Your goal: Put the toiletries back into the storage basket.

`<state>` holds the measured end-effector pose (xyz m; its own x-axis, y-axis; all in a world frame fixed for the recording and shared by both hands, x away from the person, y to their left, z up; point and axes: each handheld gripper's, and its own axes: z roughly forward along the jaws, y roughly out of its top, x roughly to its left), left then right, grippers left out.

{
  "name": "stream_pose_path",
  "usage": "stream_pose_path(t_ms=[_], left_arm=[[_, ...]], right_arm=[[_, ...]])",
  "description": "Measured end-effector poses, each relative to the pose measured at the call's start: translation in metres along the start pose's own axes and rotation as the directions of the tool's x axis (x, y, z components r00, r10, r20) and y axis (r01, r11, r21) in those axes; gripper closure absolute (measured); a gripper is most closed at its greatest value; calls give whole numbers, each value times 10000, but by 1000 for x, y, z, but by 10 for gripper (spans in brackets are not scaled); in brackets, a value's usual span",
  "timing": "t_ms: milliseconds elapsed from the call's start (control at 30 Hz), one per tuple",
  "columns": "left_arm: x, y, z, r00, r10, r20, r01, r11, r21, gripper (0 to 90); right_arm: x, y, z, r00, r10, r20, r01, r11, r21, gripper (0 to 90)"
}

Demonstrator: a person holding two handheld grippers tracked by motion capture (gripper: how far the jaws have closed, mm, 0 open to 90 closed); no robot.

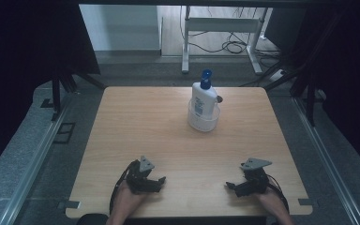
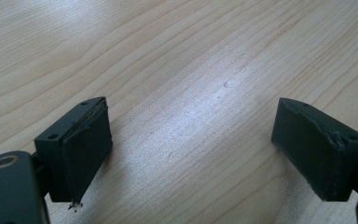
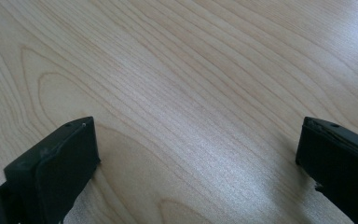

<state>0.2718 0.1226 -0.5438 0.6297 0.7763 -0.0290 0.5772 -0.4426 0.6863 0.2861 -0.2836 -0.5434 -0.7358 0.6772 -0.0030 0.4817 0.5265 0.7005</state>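
While both grippers gape, bottle stands well beyond.

No legible text is showing anywhere. The white pump bottle is carrying a bluish label, but its print is reading too small and blurred to make out from the high view.

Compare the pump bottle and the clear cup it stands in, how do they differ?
The pump bottle is opaque white with a blue pump; the clear cup is see-through. The bottle stands taller, rising well above the cup's rim. The bottle sits inside; the cup surrounds its base. Both stand upright.
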Motion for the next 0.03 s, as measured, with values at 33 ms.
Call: stream_pose_path(t_ms=[33], left_arm=[[0, 0, 0, 10000, 10, -3, -10, 10000, 1, 114]], right_arm=[[0, 0, 0, 10000, 15, 3, -15, 10000, 13, 0]])
